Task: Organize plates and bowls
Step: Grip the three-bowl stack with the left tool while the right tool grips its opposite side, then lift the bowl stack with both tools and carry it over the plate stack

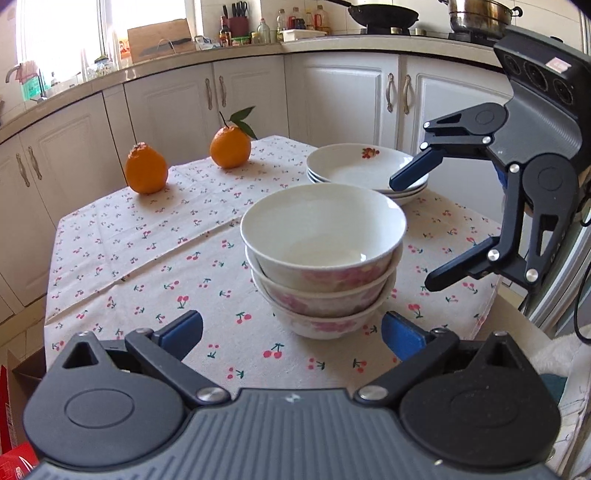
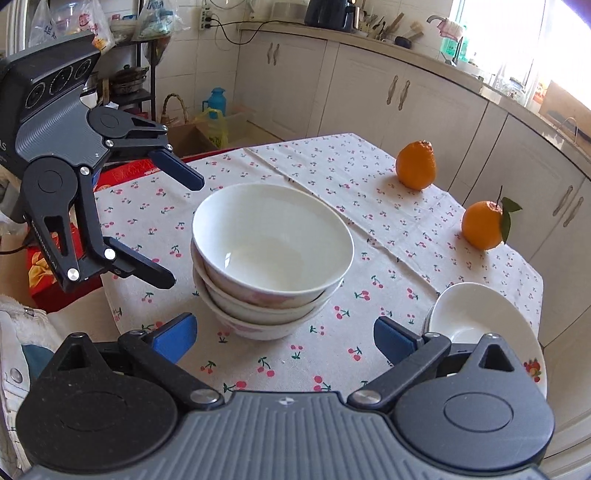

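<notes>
Orange fruit [image 1: 146, 168] sits far left on our cherry-print tablecloth [image 1: 147, 258]; three stacked bowls [image 1: 322, 258] stand mid-table, with stacked plates [image 1: 354, 168] behind them to the right. Our left gripper [image 1: 291, 332] and right gripper [image 1: 417, 232] both gape, released, grasping nothing.

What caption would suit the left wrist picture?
Both open grippers, left and right, flank three stacked bowls beside stacked plates and two oranges on a cherry-print cloth.

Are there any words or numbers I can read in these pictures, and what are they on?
None reads clearly.
Left gripper body: white letters at the picture edge and along one arm, too small and cut off.
Red box: gold print, blurred.
Counter bottles: labels too small.
Bowls and plates: flower patterns only, no words.
</notes>
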Tool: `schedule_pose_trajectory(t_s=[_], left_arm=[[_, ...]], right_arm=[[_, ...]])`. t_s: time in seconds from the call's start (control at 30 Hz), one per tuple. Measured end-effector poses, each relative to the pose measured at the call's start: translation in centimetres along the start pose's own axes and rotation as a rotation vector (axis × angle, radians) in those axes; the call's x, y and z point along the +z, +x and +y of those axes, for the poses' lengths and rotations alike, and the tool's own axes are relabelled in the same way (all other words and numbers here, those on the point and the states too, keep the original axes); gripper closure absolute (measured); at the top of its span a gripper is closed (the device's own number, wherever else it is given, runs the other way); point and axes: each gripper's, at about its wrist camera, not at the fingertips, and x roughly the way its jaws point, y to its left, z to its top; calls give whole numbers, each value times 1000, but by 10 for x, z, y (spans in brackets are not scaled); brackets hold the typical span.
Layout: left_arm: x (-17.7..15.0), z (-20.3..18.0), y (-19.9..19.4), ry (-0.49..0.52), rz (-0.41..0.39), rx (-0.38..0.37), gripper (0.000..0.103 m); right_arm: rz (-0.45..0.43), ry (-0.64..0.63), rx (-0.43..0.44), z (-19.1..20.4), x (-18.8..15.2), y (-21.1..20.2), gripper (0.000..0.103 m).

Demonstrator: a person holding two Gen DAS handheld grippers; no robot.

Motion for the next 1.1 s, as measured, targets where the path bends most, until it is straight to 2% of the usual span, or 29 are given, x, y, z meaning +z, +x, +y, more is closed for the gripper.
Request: schedule_pose_trajectory(t_s=[0.13,0.43,0.57,0.73,0.87,1.1], left_arm=[[-2,6,17,22,50,-41,1],[4,13,43,129,106,-137,4],[9,16,48,180,119,-192,5],[15,17,54,263,138,-255,10],[18,19,58,296,149,-308,10],[23,24,60,322,156,-350,11]], right_arm=[[21,-7,29,-5,-3,17,0],[52,-66,114,-13,1,46,0],[68,-95,168,-15,5,50,0],[87,-159,209,-13,8,53,1],[103,-186,236,-16,13,57,1],[123,-211,281,-23,22,63,6]])
